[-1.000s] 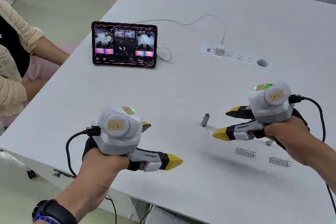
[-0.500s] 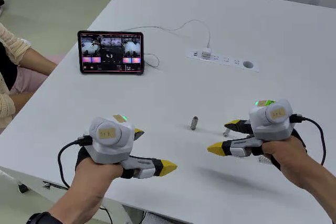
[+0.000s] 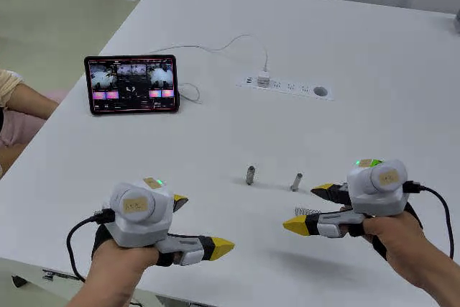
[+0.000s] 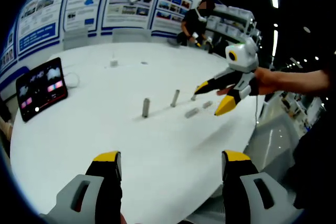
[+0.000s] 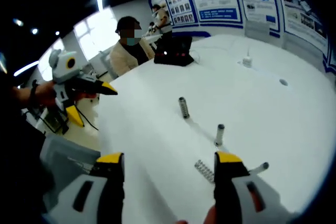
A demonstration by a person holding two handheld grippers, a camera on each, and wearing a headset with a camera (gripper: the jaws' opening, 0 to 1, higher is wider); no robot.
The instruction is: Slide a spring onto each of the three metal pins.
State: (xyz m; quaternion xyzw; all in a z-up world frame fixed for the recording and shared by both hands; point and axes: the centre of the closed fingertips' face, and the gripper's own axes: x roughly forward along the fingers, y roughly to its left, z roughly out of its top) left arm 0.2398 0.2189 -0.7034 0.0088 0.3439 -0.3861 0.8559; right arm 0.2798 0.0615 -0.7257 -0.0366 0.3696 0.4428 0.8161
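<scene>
Near edge, left claw (image 3: 200, 223): jaws spread wide, holding nothing, above the white table (image 3: 215, 134).
Near edge, right claw (image 3: 307, 207): jaws spread, pinching nothing, low over a loose spring (image 3: 307, 212).
Between the right jaws, loose spring: lies flat on the table, apart from both jaws in the right gripper view.
Just beyond, bare pin (image 3: 296, 182): upright, no coil.
Left of it, sprung pin (image 3: 250, 175): upright, coil around its shaft.
Behind the right jaw, third pin (image 5: 262, 167): mostly hidden.
Mid table, power strip (image 3: 287, 85): white, one plug in.
Far left, tablet (image 3: 131, 84): propped, screen lit.
Table's left edge, person (image 3: 18, 98): seated.
</scene>
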